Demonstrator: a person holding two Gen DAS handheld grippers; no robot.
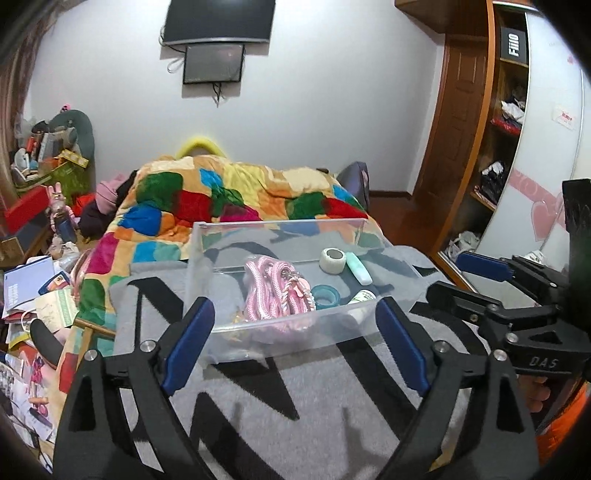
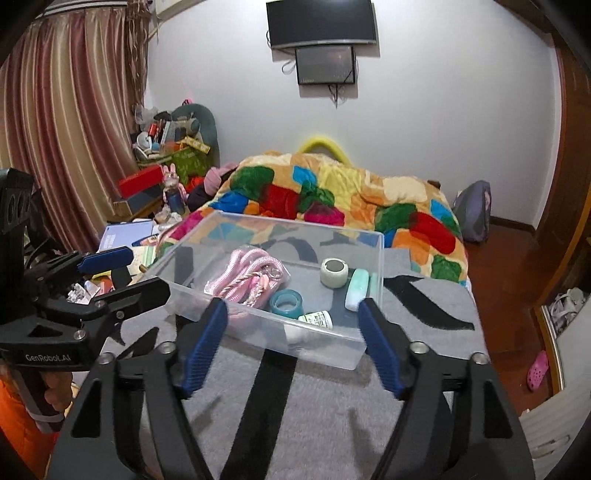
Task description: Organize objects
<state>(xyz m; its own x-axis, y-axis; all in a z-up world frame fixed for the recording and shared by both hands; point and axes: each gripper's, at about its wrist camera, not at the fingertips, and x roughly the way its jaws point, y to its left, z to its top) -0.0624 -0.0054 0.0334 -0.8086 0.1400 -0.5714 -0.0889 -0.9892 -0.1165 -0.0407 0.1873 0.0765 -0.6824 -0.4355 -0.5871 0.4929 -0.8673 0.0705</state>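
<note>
Sorting appears nearly complete; both tongs released and empty.
On the bed, the clear box (image 2: 280, 295) holds pink rope (image 2: 247, 275), two tape rolls, a mint case and small bottle; left tongs (image 1: 295, 343) and right tongs (image 2: 291, 343) hover just short of it.

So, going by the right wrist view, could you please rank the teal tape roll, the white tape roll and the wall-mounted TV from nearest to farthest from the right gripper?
From the right gripper:
1. Teal tape roll, near front of the clear box.
2. White tape roll, deeper in the box, right of centre.
3. TV, high on the far wall.
</note>
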